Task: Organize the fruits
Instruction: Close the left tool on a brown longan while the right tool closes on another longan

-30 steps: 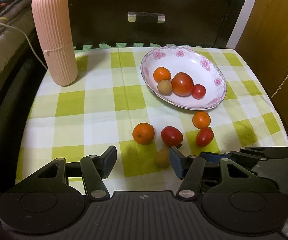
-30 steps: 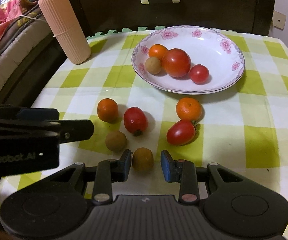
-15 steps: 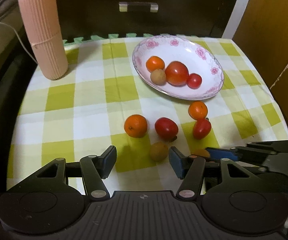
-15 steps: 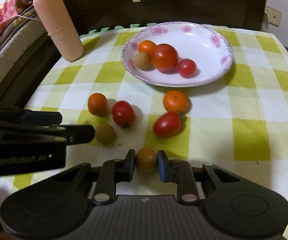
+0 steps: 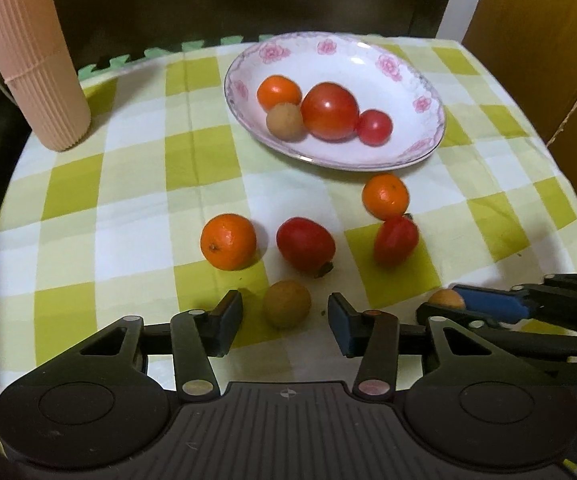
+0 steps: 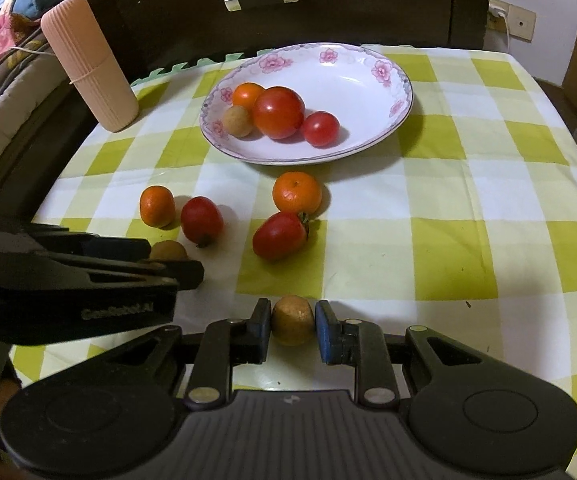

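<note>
The left tongs (image 5: 285, 316) are wide open around a little brown fruit (image 5: 287, 304) on the checked bench (image 5: 136, 184), not touching it. The right tongs (image 6: 291, 326) squeeze another brown fruit (image 6: 292, 320). Farther back, the flowered plate (image 6: 368, 80) holds four fruits.

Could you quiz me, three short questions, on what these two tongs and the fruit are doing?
1. How many fruits lie in the plate?
2. True or false: the left tongs have closed on a tomato.
3. What do the right tongs grip: A) an orange, B) a small brown fruit, C) the pink ribbed cylinder?

Key: 1. Four. 2. False; they are open around another brown fruit. 3. B.
</note>
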Demonstrator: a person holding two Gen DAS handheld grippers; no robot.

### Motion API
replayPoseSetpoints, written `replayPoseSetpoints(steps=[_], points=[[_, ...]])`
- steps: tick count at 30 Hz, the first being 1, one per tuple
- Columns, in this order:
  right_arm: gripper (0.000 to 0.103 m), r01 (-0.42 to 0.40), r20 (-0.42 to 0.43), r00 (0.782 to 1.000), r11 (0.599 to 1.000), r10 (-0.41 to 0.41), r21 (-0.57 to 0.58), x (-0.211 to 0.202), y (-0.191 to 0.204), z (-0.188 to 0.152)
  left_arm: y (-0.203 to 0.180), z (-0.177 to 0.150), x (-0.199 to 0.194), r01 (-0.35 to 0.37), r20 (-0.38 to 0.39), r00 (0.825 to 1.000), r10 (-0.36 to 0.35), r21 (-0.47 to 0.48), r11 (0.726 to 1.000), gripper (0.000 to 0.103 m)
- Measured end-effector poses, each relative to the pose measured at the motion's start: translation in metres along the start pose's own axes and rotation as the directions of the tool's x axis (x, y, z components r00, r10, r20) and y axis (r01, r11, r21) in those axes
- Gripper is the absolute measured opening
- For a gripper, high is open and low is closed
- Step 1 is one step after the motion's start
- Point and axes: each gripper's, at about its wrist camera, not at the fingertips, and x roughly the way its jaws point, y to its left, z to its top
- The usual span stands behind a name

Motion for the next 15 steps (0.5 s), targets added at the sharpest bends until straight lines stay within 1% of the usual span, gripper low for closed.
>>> replayPoseSetpoints(steps=[1, 4, 6, 8, 15], points=[[0.024, 0.001, 0.001, 1.000, 1.000, -0.001, -0.001, 0.0001, 0.0003, 0.0001, -0.0008, -0.0003, -0.0003, -0.007, 0.006, 1.000, 0.007, 0.005, 1.000, 0.053], [0.024, 0.004, 0.003, 1.000, 1.000, -0.004, -0.003, 0.0004, 0.0010, 0.0000, -0.0007, -0.0005, -0.0012, -0.005, 0.011, 1.000, 0.005, 0.005, 1.000, 0.044], [0.024, 0.006, 0.005, 1.000, 1.000, -0.006, -0.008, 0.0001, 0.0013, -0.0007, -0.0002, -0.0006, -0.0020, -0.005, 0.015, 1.000, 0.004, 0.003, 1.000, 0.033], [0.024, 0.008, 0.004, 1.000, 1.000, -0.007, -0.011, -0.0001, 0.0015, -0.0008, 0.0006, -0.0009, -0.0037, 0.006, 0.021, 1.000, -0.006, -0.003, 1.000, 0.033], [0.024, 0.008, -0.004, 1.000, 1.000, -0.008, -0.025, -0.0017, 0.0032, -0.0025, -0.0047, -0.0072, -0.0077, 0.007, 0.009, 1.000, -0.007, 0.033, 0.999, 0.032]])
